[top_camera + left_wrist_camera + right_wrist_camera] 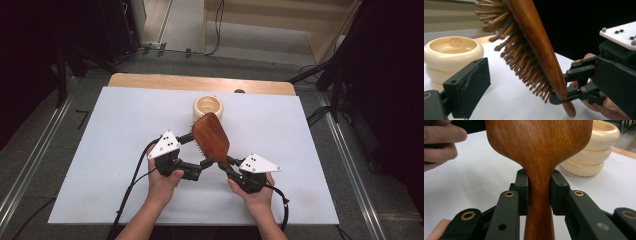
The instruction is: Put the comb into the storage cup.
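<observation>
Right claw [539, 195] around hairbrush [539, 150] neck

Cream ringed bowl [209, 108] on white table sheet [110, 145], black cables [216, 30] beyond.

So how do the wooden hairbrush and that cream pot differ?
The hairbrush is dark reddish-brown wood; the pot is pale cream. The hairbrush is flat and paddle-shaped with bristles; the pot is round and ringed, open on top. The hairbrush is held tilted above the table in the right claw; the pot stands upright on it.
</observation>
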Available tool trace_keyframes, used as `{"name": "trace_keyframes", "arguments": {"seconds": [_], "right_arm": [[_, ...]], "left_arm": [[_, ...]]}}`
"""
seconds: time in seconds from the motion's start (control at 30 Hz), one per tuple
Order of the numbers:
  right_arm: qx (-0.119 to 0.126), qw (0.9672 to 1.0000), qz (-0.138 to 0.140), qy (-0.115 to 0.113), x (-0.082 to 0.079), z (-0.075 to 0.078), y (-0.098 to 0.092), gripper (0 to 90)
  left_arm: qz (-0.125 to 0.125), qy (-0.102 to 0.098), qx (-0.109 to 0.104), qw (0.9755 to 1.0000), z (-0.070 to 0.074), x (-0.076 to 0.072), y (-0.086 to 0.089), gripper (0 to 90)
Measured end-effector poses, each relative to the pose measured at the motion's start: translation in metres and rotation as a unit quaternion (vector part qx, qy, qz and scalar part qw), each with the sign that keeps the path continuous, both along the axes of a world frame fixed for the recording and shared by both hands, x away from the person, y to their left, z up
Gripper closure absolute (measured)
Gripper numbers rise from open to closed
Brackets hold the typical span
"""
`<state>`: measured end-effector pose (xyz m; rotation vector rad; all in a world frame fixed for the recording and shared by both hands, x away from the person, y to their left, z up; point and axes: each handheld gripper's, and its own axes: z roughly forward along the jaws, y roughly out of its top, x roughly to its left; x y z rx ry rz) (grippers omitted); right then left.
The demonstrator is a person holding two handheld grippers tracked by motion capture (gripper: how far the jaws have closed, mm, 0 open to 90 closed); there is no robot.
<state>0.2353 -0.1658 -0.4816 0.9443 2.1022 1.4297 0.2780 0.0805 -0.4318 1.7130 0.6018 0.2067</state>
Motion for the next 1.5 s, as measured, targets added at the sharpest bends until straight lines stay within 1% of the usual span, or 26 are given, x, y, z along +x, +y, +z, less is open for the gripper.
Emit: {"name": "trace_keyframes", "arguments": {"seconds": [0.03, 0.07, 0.1, 0.13, 0.17, 0.23, 0.37, 0.47, 0.5, 0.6, 0.7, 0.8, 0.9, 1.0, 1.1, 1.2, 1.27, 1.33, 1.43, 1.5], "right_arm": [[0.001, 1.0, 0.001, -0.002, -0.001, 0.0, 0.001, 70.5], [0.002, 1.0, 0.003, -0.003, -0.001, 0.0, 0.002, 70.5], [0.002, 1.0, 0.003, -0.004, -0.002, 0.001, 0.003, 70.5], [0.001, 1.0, 0.005, -0.006, -0.002, 0.001, 0.004, 70.5], [0.003, 1.0, 0.005, -0.005, -0.002, 0.001, 0.005, 70.5], [0.006, 0.9999, 0.006, -0.006, -0.003, 0.001, 0.007, 70.5], [0.01, 0.9998, 0.009, -0.012, -0.005, 0.002, 0.01, 70.6], [0.009, 0.9998, 0.01, -0.013, -0.007, 0.003, 0.012, 70.5], [0.009, 0.9998, 0.011, -0.015, -0.007, 0.003, 0.013, 70.5], [0.005, 0.9997, 0.013, -0.02, -0.008, 0.004, 0.016, 70.5], [0.005, 0.9997, 0.015, -0.018, -0.01, 0.004, 0.019, 70.5], [0.005, 0.9997, 0.014, -0.02, -0.01, 0.003, 0.019, 70.5], [0.003, 0.9997, 0.01, -0.02, -0.009, 0.003, 0.018, 70.5], [0.006, 0.9998, 0.005, -0.02, -0.01, 0.003, 0.019, 70.5], [0.007, 0.9996, 0.001, -0.026, -0.01, 0.003, 0.018, 70.5], [0.01, 0.9996, -0.003, -0.025, -0.01, 0.003, 0.018, 70.4], [0.005, 0.9996, -0.008, -0.026, -0.01, 0.002, 0.019, 70.4], [0.005, 0.9997, -0.007, -0.024, -0.01, 0.001, 0.019, 70.3], [0.005, 0.9996, -0.008, -0.027, -0.009, 0.0, 0.02, 70.1], [0.009, 0.9997, -0.007, -0.023, -0.008, 0.001, 0.021, 69.0]], "left_arm": [[0.003, -0.001, 0.004, 1.0, 0.001, 0.0, -0.001, 3.5], [0.007, -0.003, 0.004, 1.0, 0.001, 0.0, -0.003, 7.0], [0.007, -0.004, 0.004, 1.0, 0.002, 0.0, -0.004, 9.0], [0.01, -0.005, 0.004, 0.9999, 0.003, 0.0, -0.004, 13.4], [0.013, -0.006, 0.003, 0.9999, 0.004, 0.0, -0.006, 15.3], [0.014, -0.003, 0.0, 0.9999, 0.005, 0.002, -0.006, 15.9], [0.022, -0.002, 0.005, 0.9997, 0.007, 0.003, -0.009, 18.1], [0.03, -0.001, 0.008, 0.9995, 0.007, 0.004, -0.012, 19.7], [0.037, 0.001, 0.01, 0.9993, 0.007, 0.004, -0.013, 20.5], [0.041, 0.007, 0.009, 0.9991, 0.007, 0.005, -0.016, 21.9], [0.048, 0.016, 0.004, 0.9987, 0.007, 0.006, -0.017, 25.5], [0.056, 0.017, 0.003, 0.9983, 0.006, 0.007, -0.017, 32.3], [0.052, 0.03, -0.003, 0.9982, 0.006, 0.008, -0.017, 35.2], [0.051, 0.038, -0.009, 0.9979, 0.008, 0.007, -0.019, 38.3], [0.045, 0.048, -0.014, 0.9978, 0.008, 0.007, -0.02, 41.8], [0.032, 0.051, -0.019, 0.998, 0.008, 0.007, -0.021, 46.1], [0.026, 0.049, -0.018, 0.9983, 0.008, 0.007, -0.021, 48.4], [0.013, 0.051, -0.021, 0.9984, 0.007, 0.008, -0.021, 50.2], [0.008, 0.06, -0.027, 0.9978, 0.007, 0.009, -0.02, 52.7], [0.005, 0.061, -0.027, 0.9977, 0.008, 0.01, -0.019, 54.4]]}}
